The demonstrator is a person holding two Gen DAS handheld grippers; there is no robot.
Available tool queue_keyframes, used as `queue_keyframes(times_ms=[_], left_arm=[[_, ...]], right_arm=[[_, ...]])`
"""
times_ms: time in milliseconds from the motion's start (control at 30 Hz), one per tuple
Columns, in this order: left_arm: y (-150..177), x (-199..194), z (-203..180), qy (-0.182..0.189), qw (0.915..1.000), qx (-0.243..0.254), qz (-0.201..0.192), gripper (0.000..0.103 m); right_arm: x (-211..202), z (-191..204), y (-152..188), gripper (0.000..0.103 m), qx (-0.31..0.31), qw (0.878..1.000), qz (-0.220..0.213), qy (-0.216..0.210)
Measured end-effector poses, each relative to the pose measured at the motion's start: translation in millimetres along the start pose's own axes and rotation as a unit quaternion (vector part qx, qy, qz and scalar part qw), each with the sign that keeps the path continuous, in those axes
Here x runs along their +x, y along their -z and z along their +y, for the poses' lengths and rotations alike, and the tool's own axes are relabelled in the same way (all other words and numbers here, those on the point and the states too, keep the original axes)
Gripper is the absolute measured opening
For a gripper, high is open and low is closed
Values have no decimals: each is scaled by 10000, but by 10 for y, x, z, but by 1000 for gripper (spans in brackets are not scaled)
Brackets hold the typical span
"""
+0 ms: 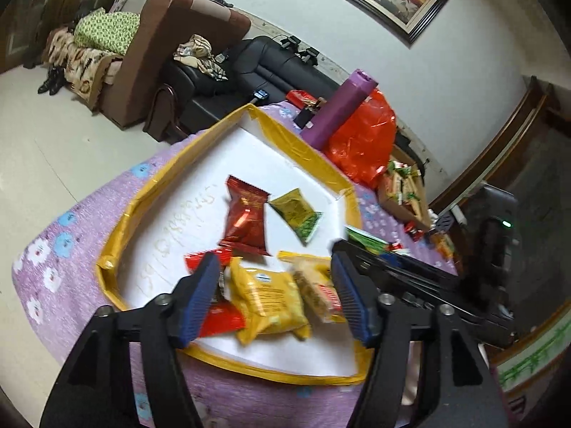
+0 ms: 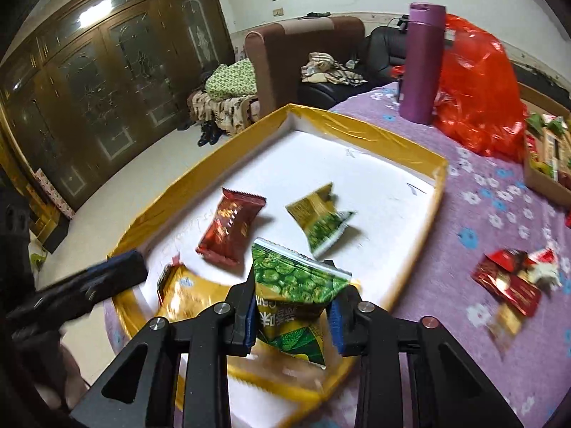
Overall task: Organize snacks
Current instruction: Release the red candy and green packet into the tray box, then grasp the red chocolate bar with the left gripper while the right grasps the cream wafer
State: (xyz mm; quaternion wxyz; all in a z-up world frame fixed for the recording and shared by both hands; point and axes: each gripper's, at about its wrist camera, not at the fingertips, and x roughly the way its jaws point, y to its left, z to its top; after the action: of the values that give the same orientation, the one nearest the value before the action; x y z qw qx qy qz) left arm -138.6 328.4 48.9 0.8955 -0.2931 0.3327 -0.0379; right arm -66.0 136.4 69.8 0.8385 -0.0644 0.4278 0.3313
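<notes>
A shallow white tray with a yellow taped rim [image 1: 171,174] [image 2: 200,167] lies on the purple flowered cloth. In it are a dark red packet [image 1: 246,217] [image 2: 230,228], a gold-green packet [image 1: 296,214] [image 2: 321,221], a yellow packet [image 1: 267,296] [image 2: 189,292], a biscuit bar packet [image 1: 317,292] and a red packet [image 1: 221,317]. My left gripper [image 1: 273,255] hangs open just above the yellow and biscuit packets, with nothing pressed between its pads. My right gripper [image 2: 296,287] is shut on a green pea snack packet [image 2: 292,274], held over the tray's near edge.
A purple flask [image 2: 423,60] and a red plastic bag [image 2: 478,89] stand behind the tray. At the right is a cardboard box of snacks [image 1: 403,192]. Loose red packets [image 2: 510,278] lie on the cloth. Sofas stand beyond the table.
</notes>
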Motion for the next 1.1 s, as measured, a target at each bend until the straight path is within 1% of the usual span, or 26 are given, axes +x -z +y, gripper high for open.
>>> queue_keyframes(times_ms=[67, 133, 167, 300, 367, 433, 500, 600, 700, 800, 867, 933, 1033, 1067, 1100], left_arm=[[12, -12, -52, 111, 9999, 23, 32, 66], [21, -37, -86, 215, 9997, 22, 60, 68], [28, -44, -111, 265, 9996, 9, 69, 69], [70, -31, -247, 419, 9990, 80, 140, 70], [104, -21, -329, 473, 9985, 175, 198, 70], [144, -12, -413, 527, 9979, 268, 252, 70], [183, 18, -511, 591, 9970, 371, 322, 70], [236, 78, -640, 665, 9957, 486, 424, 70], [288, 147, -759, 727, 9941, 598, 545, 70], [338, 187, -868, 768, 9921, 743, 651, 70], [353, 191, -925, 784, 9911, 840, 677, 70], [358, 195, -968, 807, 9903, 897, 684, 70], [361, 199, -1003, 802, 9897, 957, 701, 70], [363, 209, -1007, 800, 9896, 958, 714, 70], [363, 231, -1006, 794, 9896, 955, 722, 70]], right_arm=[[14, -41, -34, 36, 145, 9999, -48, -39], [-93, -178, -31, 40, 408, 9987, -195, -241], [-139, -228, -36, 43, 465, 9983, -247, -235], [-432, -603, 4, 47, 771, 9957, -509, -22], [-567, -886, 73, 48, 1019, 9930, -583, 117], [-691, -1234, 178, 48, 1333, 9884, -629, 360], [-778, -1538, 277, 51, 1636, 9830, -641, 535], [-862, -1972, 465, 53, 2160, 9712, -620, 791], [-809, -2145, 544, 54, 2357, 9672, -501, 806], [-661, -2166, 502, 54, 2341, 9679, -403, 820], [-538, -2101, 356, 54, 2024, 9735, -393, 993], [-422, -2030, 242, 54, 1761, 9781, -362, 1052], [-198, -1956, 159, 53, 1410, 9837, -66, 1112], [-143, -1927, 172, 46, 1299, 9855, 45, 1091], [-88, -1874, 194, 35, 1169, 9872, 167, 1075]])
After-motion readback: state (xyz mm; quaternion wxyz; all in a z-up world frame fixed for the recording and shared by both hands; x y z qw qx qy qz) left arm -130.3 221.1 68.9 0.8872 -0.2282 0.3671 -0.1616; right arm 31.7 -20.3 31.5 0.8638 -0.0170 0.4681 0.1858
